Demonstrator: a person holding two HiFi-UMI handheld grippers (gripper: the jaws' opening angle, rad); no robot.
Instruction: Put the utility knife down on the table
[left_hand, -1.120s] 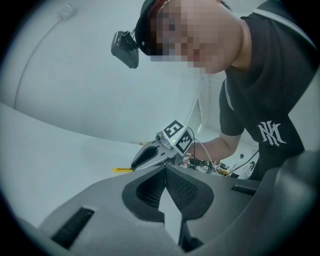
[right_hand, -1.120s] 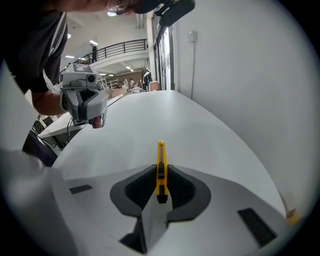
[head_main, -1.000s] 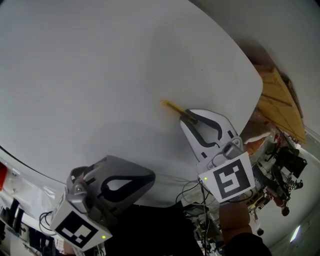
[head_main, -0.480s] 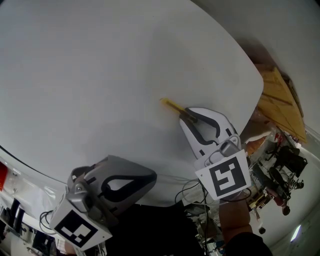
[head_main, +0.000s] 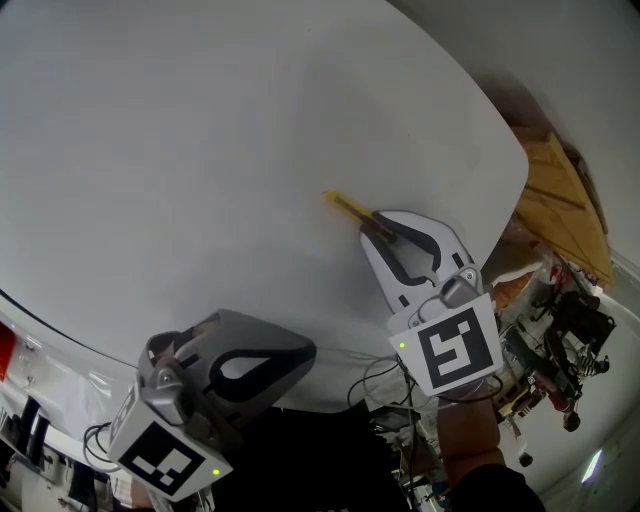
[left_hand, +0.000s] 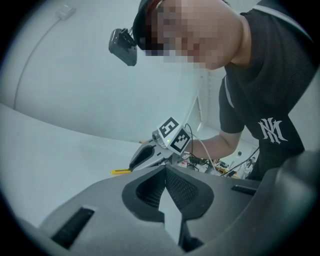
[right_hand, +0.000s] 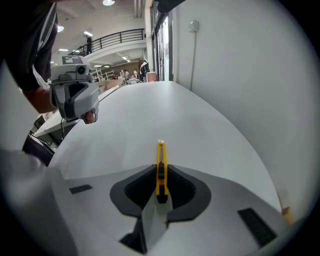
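White table (head_main: 200, 150) under right gripper (head_main: 380, 230), jaws clamped on utility knife (right_hand: 160, 162); left gripper (head_main: 308, 353) closed.

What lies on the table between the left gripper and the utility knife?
Nothing: the head view shows only bare white table between the left gripper and the utility knife.

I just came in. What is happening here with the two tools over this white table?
A person holds a hand-held gripper in each hand over a white table. The right hand-held gripper is shut on a yellow utility knife, which points away across the table, low over the surface; whether it touches is not clear. The left hand-held gripper is shut and empty, near the table's edge. The knife is not yet released.
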